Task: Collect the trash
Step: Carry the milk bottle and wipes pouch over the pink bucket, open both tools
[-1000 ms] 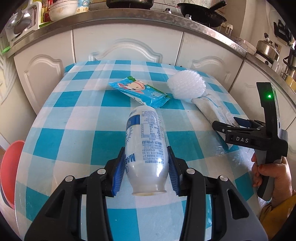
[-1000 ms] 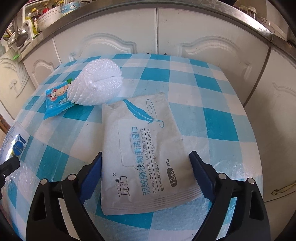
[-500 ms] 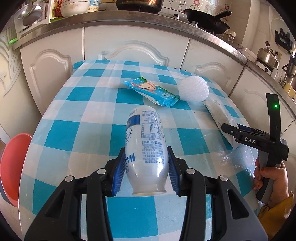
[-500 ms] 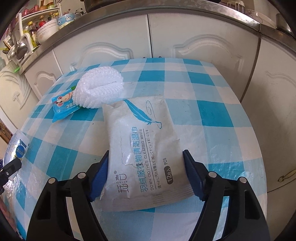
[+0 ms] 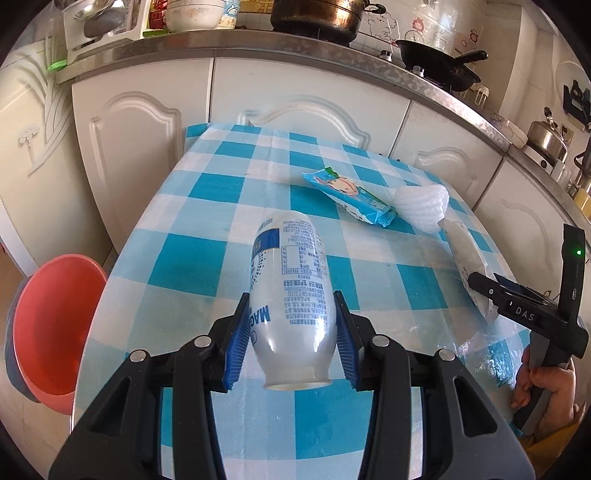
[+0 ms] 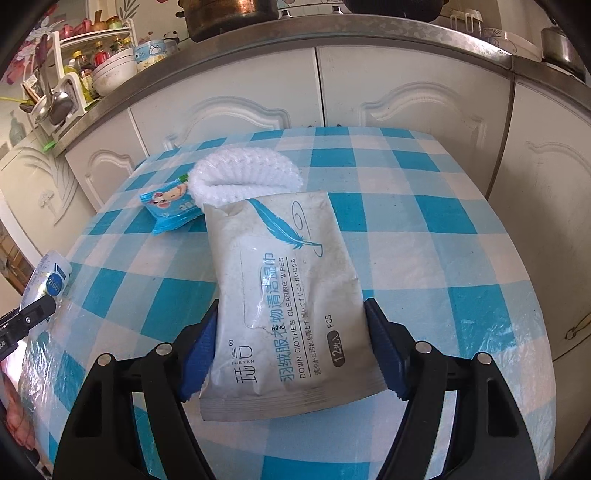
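White bottle (image 5: 291,291) (clamped), wipes pack (image 6: 288,306)

Premises: a domestic kitchen. White panelled cabinet doors (image 5: 144,147) run beneath a metal-edged countertop (image 5: 258,48) carrying a large cooking pot (image 5: 314,14), a black frying pan (image 5: 439,62), a kettle (image 5: 546,138), stacked bowls (image 6: 112,72) and condiment bottles (image 6: 86,59). In front stands a table under a blue-and-white checked cloth (image 5: 207,229), with a red basin (image 5: 51,314) beside it.

left tongs (image 5: 291,332) clamped, right tongs (image 6: 291,350) clamped
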`<state>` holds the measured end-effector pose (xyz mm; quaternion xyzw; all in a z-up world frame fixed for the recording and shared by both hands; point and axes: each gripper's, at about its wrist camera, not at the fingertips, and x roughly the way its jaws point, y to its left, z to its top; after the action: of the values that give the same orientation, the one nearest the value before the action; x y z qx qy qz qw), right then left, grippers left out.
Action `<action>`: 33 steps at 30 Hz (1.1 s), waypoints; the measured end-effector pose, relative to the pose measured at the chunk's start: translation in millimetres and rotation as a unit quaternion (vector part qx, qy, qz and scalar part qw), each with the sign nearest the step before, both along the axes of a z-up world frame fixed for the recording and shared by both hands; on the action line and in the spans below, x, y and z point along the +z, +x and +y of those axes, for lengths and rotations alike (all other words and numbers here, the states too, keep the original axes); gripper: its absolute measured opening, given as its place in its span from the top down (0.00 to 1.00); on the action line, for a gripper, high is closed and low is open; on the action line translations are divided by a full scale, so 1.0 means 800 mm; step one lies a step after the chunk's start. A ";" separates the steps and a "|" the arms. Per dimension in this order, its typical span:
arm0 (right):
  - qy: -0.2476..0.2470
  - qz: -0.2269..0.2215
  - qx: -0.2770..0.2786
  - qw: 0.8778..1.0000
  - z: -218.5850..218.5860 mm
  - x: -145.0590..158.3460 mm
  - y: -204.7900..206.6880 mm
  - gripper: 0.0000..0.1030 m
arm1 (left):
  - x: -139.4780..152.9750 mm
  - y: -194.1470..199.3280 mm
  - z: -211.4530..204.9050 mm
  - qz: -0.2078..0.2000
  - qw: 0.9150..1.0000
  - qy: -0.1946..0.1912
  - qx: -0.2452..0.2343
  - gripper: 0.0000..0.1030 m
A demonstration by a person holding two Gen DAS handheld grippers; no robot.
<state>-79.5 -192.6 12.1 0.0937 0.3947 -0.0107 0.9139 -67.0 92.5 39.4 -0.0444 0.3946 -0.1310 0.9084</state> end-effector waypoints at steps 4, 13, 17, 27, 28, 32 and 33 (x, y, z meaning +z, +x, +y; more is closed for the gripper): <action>0.006 -0.002 0.013 1.000 0.019 0.004 -0.005 0.28 | 0.002 -0.003 0.018 -0.005 1.000 -0.003 0.009 0.57; 0.027 -0.002 0.049 0.998 0.068 0.016 -0.010 0.28 | 0.002 -0.010 0.055 -0.007 0.999 -0.002 0.032 0.57; 0.042 -0.007 0.066 0.997 0.090 0.027 -0.009 0.28 | 0.000 -0.012 0.075 -0.005 0.999 -0.002 0.045 0.57; 0.073 -0.006 0.119 0.990 0.149 0.050 -0.004 0.28 | -0.002 -0.018 0.119 -0.004 0.997 -0.011 0.072 0.57; 0.077 -0.005 0.125 0.989 0.155 0.051 -0.003 0.28 | -0.002 -0.018 0.122 -0.004 0.997 -0.011 0.074 0.57; 0.084 -0.001 0.148 0.985 0.183 0.056 -0.001 0.28 | -0.003 -0.021 0.142 -0.006 0.996 -0.015 0.088 0.57; 0.084 -0.001 0.153 0.985 0.191 0.057 0.000 0.28 | -0.003 -0.021 0.147 -0.006 0.996 -0.017 0.091 0.57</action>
<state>-79.5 -40.0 58.0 0.1083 0.4033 0.1626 0.8940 -83.8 210.4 36.9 -0.0944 0.3812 -0.0543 0.9180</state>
